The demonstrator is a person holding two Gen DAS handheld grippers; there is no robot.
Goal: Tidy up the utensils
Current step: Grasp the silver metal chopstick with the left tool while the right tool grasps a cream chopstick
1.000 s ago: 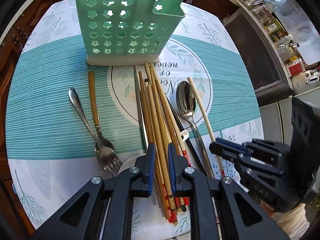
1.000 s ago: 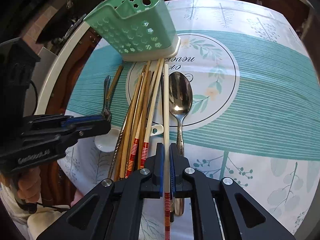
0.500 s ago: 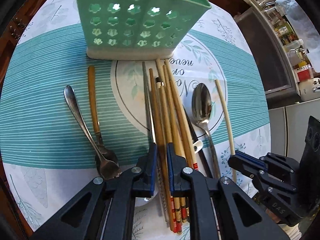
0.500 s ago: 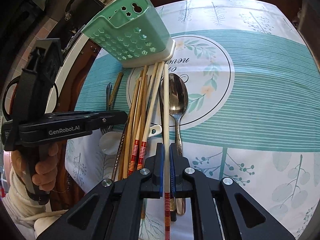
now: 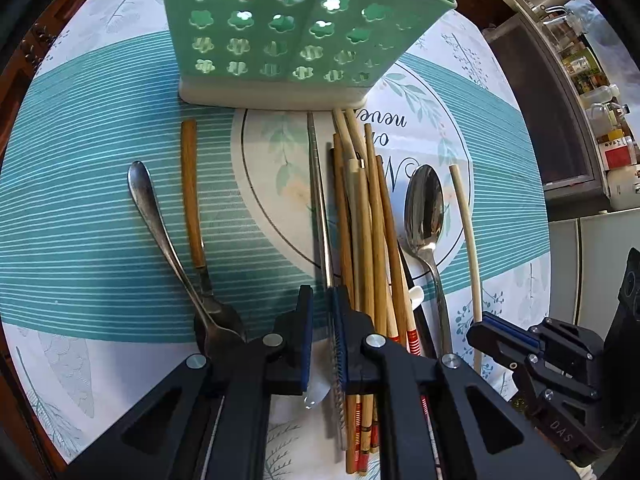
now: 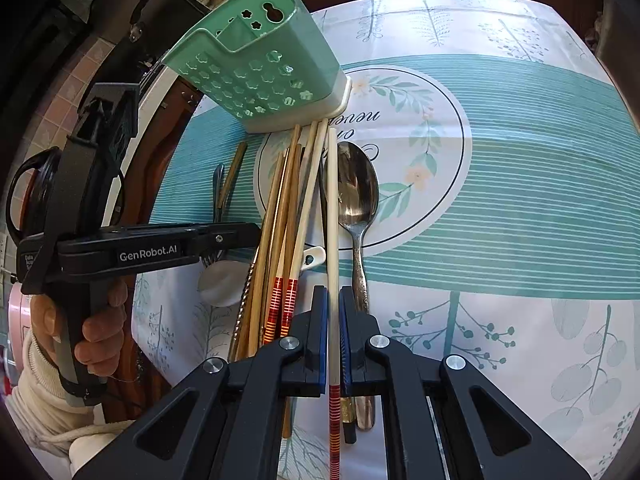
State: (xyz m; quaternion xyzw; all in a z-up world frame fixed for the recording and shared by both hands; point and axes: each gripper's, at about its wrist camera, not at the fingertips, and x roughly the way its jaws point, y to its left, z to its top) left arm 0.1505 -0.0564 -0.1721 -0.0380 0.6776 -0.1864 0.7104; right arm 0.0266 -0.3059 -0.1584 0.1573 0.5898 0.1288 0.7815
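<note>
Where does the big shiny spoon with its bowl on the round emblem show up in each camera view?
Left wrist view: the big spoon lies right of centre, between the chopstick bundle and a lone pale chopstick.
Right wrist view: the spoon lies just right of centre, beside the pale chopstick.
Shared landmark: the green utensil holder, at the top in both.

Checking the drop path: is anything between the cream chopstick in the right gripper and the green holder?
Nothing visible blocks it. The cream chopstick runs from the right gripper almost to the foot of the green holder, which stands upright and looks empty.
</note>
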